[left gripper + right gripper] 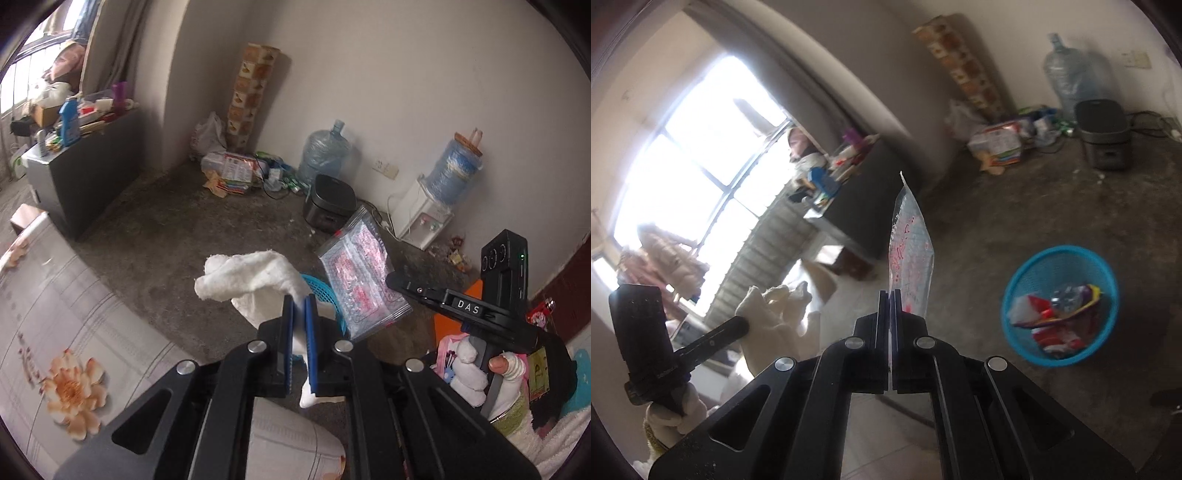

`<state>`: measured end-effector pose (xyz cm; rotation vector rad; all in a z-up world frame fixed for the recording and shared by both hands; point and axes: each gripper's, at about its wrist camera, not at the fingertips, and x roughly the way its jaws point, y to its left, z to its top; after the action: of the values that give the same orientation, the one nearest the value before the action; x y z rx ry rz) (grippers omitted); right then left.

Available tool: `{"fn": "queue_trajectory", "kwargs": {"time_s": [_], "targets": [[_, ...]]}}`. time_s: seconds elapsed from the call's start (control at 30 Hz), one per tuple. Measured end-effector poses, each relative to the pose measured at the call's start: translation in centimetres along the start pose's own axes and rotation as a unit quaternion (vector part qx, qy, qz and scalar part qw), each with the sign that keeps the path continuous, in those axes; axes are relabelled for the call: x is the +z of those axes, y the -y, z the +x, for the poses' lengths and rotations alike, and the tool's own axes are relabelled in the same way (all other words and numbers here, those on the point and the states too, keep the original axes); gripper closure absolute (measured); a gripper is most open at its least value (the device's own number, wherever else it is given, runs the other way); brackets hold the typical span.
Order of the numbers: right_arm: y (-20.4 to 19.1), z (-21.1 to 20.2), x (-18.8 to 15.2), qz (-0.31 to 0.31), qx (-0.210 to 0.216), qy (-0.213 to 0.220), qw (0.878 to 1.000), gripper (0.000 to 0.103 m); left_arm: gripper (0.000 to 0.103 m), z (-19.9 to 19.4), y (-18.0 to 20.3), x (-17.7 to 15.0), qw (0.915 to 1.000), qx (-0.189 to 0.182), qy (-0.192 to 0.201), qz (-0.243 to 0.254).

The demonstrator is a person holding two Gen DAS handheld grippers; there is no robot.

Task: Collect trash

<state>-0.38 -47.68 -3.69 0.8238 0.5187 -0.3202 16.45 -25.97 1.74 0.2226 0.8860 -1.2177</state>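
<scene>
Two bits of trash are held, one per tool. Left tool (300,314) is clamped narrow on a crumpled white tissue (243,280), which sticks out fwd and left of the blue pads and hangs a bit below them. Right tool (891,306) is shut tight on a clear plastic packet w/ red print (910,251), standing up edge-on from the pads.

Left view shows the packet's (360,280) flat face and the right tool's black body from the side, gripped by a white-gloved hand (471,373); the blue basket (325,291) is mostly hidden behind tissue and packet.

Right view shows the basket (1060,302) whole, on the concrete floor (1015,221) to the right of the packet, w/ wrappers already inside. It also shows the tissue (775,306) low left, blurred, and a bright window (694,155).

Both views: water jug (323,151), black rice cooker (330,203) by the wall. Only left view: water dispenser (424,218), floral bed sheet (66,350).
</scene>
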Motion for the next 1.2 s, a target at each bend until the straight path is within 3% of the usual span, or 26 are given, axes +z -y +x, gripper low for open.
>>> {"fn": "queue_trajectory", "kwargs": {"time_s": [0.17, 0.3, 0.37, 0.4, 0.43, 0.5, 0.53, 0.57, 0.7, 0.87, 1.07, 1.2], "targets": [[4.0, 2.6, 1.2, -0.023, -0.105, -0.008, 0.994, 0.103, 0.097, 11.0, 2.8, 3.0, 0.9951, -0.001, -0.085, 0.051], [6.3, 7.0, 2.1, -0.051, -0.151, -0.041, 0.986, 0.103, 0.097, 19.8, 3.5, 4.1, 0.9871, 0.008, -0.145, 0.067], [7.5, 9.2, 2.2, -0.068, -0.178, -0.056, 0.980, 0.102, 0.096, 22.9, 3.4, 4.2, 0.9857, 0.013, -0.155, 0.065], [8.3, 10.5, 2.1, -0.073, -0.190, -0.065, 0.977, 0.099, 0.089, 24.7, 3.1, 4.3, 0.9847, 0.012, -0.163, 0.059], [9.2, 11.8, 1.9, -0.072, -0.191, -0.075, 0.976, 0.099, 0.073, 26.3, 2.6, 4.3, 0.9838, 0.016, -0.172, 0.048], [11.3, 13.9, 1.4, -0.052, -0.199, -0.099, 0.974, 0.080, 0.053, 28.6, 1.8, 4.0, 0.9829, 0.026, -0.181, 0.025], [12.1, 14.7, 1.1, -0.042, -0.206, -0.107, 0.972, 0.069, 0.052, 29.3, 1.3, 3.8, 0.9823, 0.030, -0.184, 0.019], [12.6, 15.0, 0.9, -0.035, -0.210, -0.111, 0.971, 0.069, 0.052, 29.6, 0.9, 3.6, 0.9815, 0.037, -0.187, 0.013], [12.9, 13.7, -0.1, -0.013, -0.190, -0.094, 0.977, 0.068, 0.052, 28.2, -0.4, 3.3, 0.9840, 0.018, -0.177, -0.017], [13.0, 10.8, -0.2, 0.011, -0.178, -0.066, 0.982, 0.067, 0.052, 23.8, -0.1, 4.0, 0.9906, 0.004, -0.137, -0.001], [13.1, 5.1, 1.1, 0.058, -0.146, 0.005, 0.988, 0.067, 0.052, 15.0, 1.5, 5.4, 0.9973, -0.020, -0.070, 0.007], [11.9, 1.5, 1.6, 0.068, -0.122, 0.041, 0.989, 0.067, 0.047, 7.5, 2.0, 4.7, 0.9994, -0.002, -0.026, 0.022]]}}
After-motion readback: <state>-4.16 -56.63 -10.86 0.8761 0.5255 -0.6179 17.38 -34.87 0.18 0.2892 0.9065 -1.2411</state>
